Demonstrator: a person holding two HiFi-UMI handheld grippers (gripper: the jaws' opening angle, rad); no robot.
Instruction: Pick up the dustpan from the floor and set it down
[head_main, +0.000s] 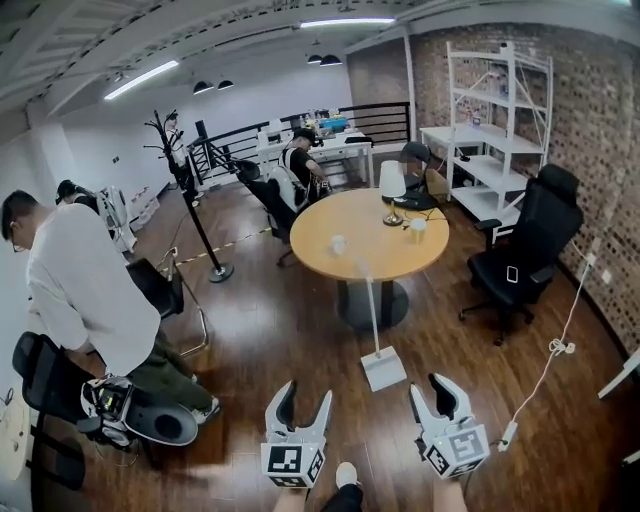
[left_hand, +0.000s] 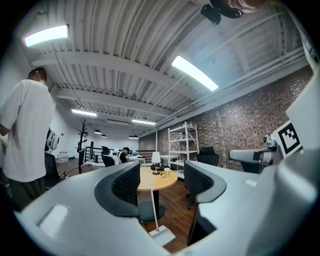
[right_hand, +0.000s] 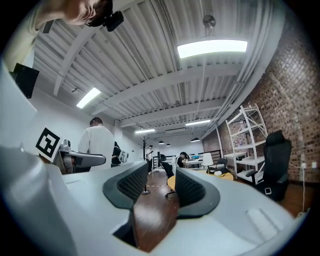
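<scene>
A white dustpan (head_main: 383, 368) stands on the wooden floor just ahead of me, its long thin handle (head_main: 370, 300) rising toward the round table. It also shows low between the jaws of the left gripper view, as the dustpan (left_hand: 162, 234). My left gripper (head_main: 305, 395) hangs to the near left of it, open (left_hand: 162, 180) with nothing between its pads. To the dustpan's near right is my right gripper (head_main: 432, 392). Its jaws stand only a narrow gap apart (right_hand: 161, 182) and hold nothing. The dustpan is out of the right gripper view. Neither gripper touches it.
A round wooden table (head_main: 340, 250) with a lamp and cups stands behind the dustpan. A black office chair (head_main: 525, 255) is at the right and a white cable (head_main: 555, 350) trails over the floor there. A person in a white shirt (head_main: 85, 290) bends at the left beside a chair.
</scene>
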